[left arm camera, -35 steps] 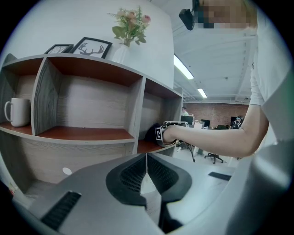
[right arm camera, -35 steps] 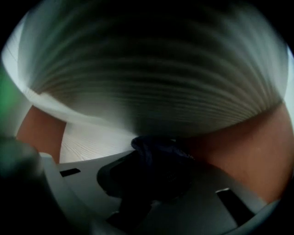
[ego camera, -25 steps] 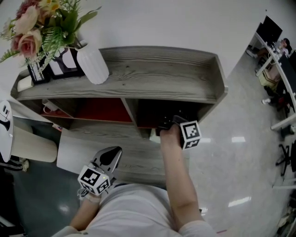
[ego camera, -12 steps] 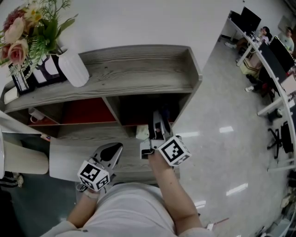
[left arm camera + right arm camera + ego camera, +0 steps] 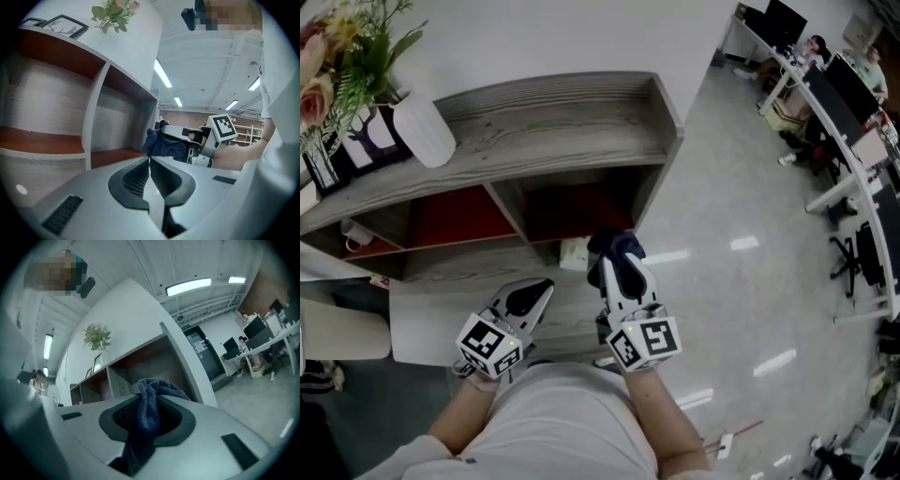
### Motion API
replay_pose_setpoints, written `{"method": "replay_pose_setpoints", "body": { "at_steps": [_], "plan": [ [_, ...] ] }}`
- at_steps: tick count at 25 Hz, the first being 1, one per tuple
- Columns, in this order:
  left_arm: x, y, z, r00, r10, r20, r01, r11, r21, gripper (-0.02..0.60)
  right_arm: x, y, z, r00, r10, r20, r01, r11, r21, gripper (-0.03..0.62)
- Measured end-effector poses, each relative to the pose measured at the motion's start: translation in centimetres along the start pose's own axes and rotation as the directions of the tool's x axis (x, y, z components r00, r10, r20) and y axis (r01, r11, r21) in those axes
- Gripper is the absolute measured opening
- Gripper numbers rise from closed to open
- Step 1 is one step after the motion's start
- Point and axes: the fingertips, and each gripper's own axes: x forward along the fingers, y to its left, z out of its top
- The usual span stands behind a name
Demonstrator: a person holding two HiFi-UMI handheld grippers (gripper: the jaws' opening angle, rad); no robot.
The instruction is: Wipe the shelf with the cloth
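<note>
Cloth [image 5: 617, 251], dark blue and bunched, is pinched in your right gripper [image 5: 615, 264], whose jaws are clamped on it, with folds spilling out above the tips and a tail hanging down between them. It sits at the centre of the head view, in front of the shelf [image 5: 553, 131] and outside its right-hand lower compartment. A second ago that gripper was reaching into the compartment; you have since drawn it back out, and its marker cube has rolled to face up at the camera. Your left gripper [image 5: 150, 160] is pressed together with nothing between its jaws, and it stays at the lower left of the head view much as before. The shelf has slid towards the left of the frame, so the white vase [image 5: 422, 131] and flowers [image 5: 337, 56] now sit at the upper left edge, and more shiny floor [image 5: 741, 281] shows at the right.
</note>
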Motion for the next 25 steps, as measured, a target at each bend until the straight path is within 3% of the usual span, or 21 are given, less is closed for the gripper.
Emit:
{"method": "replay_pose_setpoints", "body": {
  "at_steps": [5, 10, 25],
  "plan": [
    [0.3, -0.7, 0.0, 1.0, -0.027, 0.013, 0.027, 1.0, -0.002, 0.018, -1.5, 0.4, -0.6, 0.999, -0.01, -0.051, 0.0, 0.982, -0.189, 0.08],
    [0.4, -0.6, -0.3, 1.0, -0.026, 0.009, 0.026, 1.0, -0.01, 0.018, -2.0, 0.9, -1.4, 0.995, -0.014, -0.098, -0.012, 0.964, -0.265, 0.08],
    [0.2, -0.3, -0.4, 1.0, -0.014, 0.018, 0.014, 1.0, -0.012, 0.018, -3.1, -0.2, -1.9, 0.991, -0.052, -0.127, 0.013, 0.956, -0.292, 0.08]
  ]
}}
